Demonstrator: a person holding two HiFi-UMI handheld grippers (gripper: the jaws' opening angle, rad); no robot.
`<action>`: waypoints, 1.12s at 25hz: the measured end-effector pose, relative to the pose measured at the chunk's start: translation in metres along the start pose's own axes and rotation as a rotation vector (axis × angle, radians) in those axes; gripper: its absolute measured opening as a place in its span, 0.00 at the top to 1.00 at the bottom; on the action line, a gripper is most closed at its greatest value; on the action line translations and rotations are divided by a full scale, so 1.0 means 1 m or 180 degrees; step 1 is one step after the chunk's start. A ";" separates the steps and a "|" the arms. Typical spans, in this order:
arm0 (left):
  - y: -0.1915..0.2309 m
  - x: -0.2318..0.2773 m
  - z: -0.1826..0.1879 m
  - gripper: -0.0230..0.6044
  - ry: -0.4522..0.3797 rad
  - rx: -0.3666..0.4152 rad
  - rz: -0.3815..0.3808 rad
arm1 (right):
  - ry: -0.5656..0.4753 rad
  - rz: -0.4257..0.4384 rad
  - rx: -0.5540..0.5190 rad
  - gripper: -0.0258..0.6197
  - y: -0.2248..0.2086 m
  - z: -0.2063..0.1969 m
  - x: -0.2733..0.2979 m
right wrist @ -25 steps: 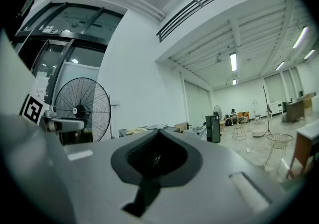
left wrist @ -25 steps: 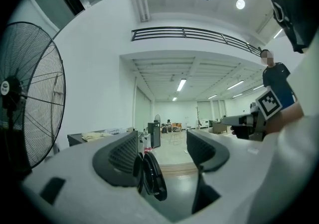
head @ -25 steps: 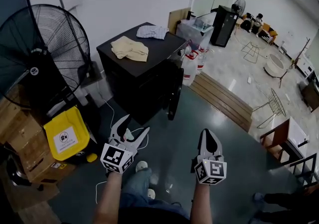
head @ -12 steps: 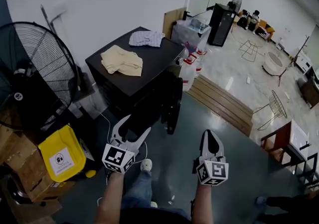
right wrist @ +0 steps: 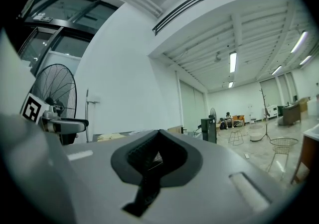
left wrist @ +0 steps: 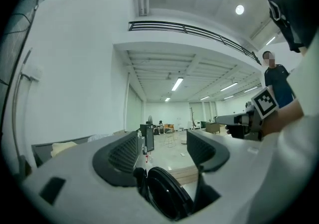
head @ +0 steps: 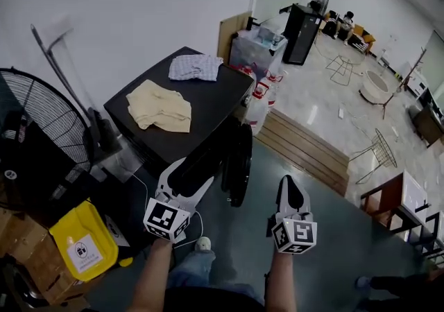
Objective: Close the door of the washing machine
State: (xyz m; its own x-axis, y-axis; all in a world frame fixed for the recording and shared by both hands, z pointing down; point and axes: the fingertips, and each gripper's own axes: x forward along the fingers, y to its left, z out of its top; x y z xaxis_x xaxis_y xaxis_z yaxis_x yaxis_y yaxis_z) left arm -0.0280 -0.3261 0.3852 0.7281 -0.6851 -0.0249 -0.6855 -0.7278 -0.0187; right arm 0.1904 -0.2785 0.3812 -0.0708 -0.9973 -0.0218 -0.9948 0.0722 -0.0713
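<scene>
Head view, washing machine (head: 186, 118): a black box standing against the white wall (head: 139, 12), ahead of both hands.
Head view, door (head: 239, 159): round and dark, swung open off the machine's front, edge-on to the camera.
Head view, machine top: a beige cloth (head: 161, 106) lies near the middle, a checked cloth (head: 196, 66) at the far corner, the two apart.
Head view, left tongs (head: 186, 177): held low over the dark floor (head: 312, 220), tips aimed at the open front, just short of the door.
Head view, right tongs (head: 290, 189): level with the left pair, to the right of the door and clear of it.
Head view, surroundings: a black fan (head: 35, 144) at far left, a yellow bin (head: 78, 241) beneath it.
Left gripper view, tongs: jaws spread wide with nothing gripped; the round door shows low in the gap, beyond the tips.
Left gripper view, right edge: the other pair's marker cube and the arm holding it.
Right gripper view, tongs: jaws pressed together, nothing held between them.
Right gripper view, left edge: the fan and the left pair's marker cube.
</scene>
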 end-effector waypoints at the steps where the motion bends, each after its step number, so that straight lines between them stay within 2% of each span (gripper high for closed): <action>1: 0.005 0.008 0.000 0.49 0.0002 0.0008 -0.0032 | -0.0010 -0.0024 0.0006 0.95 -0.002 0.000 0.008; 9: 0.017 0.051 -0.010 0.49 0.0083 -0.0050 -0.0229 | 0.0042 -0.0191 0.0062 0.95 -0.021 -0.008 0.038; 17: 0.021 0.072 -0.026 0.49 0.0204 -0.0110 -0.0221 | 0.0187 -0.0187 0.0097 0.95 -0.035 -0.027 0.066; 23: 0.005 0.089 -0.079 0.49 0.0474 -0.0194 -0.0294 | 0.0411 -0.0155 0.0158 0.95 -0.045 -0.071 0.076; 28: -0.019 0.099 -0.150 0.49 0.0782 -0.0334 -0.0349 | 0.0646 -0.0107 0.0221 0.95 -0.051 -0.127 0.074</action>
State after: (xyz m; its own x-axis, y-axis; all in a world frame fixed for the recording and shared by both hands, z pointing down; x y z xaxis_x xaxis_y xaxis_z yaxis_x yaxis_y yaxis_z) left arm 0.0579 -0.3845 0.5326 0.7861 -0.5797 0.2145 -0.6076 -0.7884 0.0961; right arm 0.2269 -0.3586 0.5098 -0.0579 -0.9815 0.1824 -0.9900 0.0329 -0.1374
